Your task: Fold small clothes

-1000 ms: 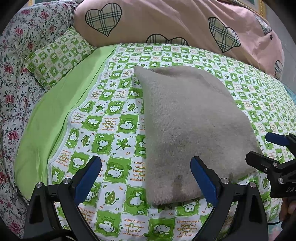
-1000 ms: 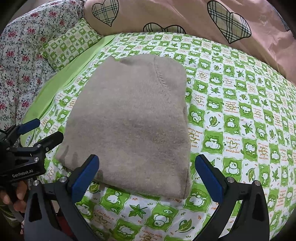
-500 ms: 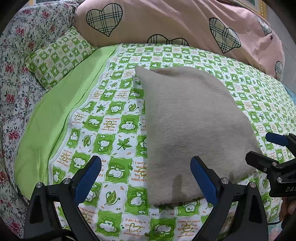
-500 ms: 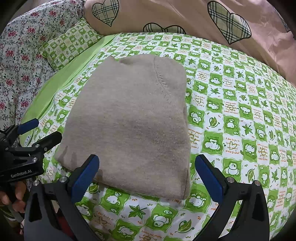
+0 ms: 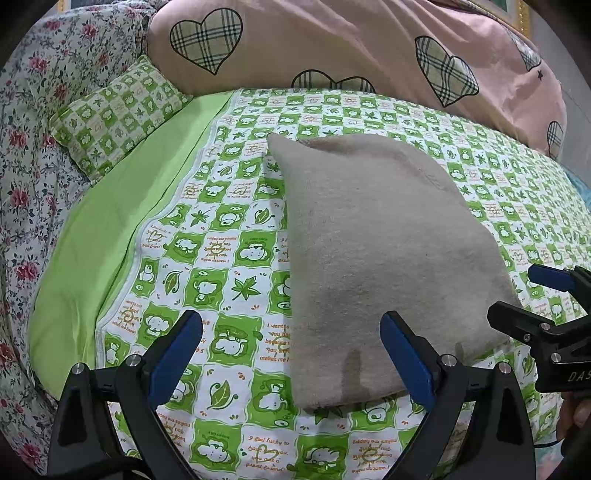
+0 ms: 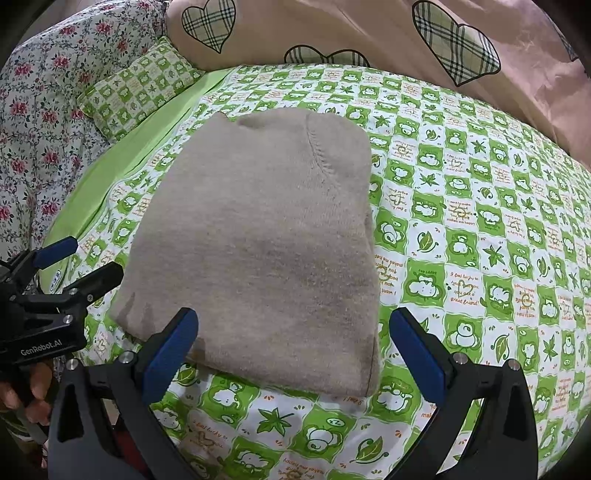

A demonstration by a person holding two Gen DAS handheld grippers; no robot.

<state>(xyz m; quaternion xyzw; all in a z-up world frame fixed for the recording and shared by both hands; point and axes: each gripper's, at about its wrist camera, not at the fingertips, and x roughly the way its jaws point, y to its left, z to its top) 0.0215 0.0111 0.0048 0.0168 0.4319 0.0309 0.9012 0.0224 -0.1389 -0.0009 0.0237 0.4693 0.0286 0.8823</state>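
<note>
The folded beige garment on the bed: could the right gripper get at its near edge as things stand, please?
Probably yes. The right gripper is open, its fingers straddling the beige garment near edge, and nothing lies between them on the green checked sheet.

Green-and-white checked bedsheet point(image 5: 229, 266) printed with cartoon animals, leaves and small text, spread across the bed. Along its left edge, a plain lime-green strip point(image 5: 110, 229) of fabric. Beyond that, a small pillow point(image 5: 118, 114) in the same green check, lying tilted against a white floral quilt point(image 5: 33, 140) with red roses. Across the far side, a pink duvet point(image 5: 351, 48) bearing plaid hearts outlined in black, bunched up along the sheet's far edge. A framed picture corner point(image 5: 513, 14) barely visible at top right.
</note>
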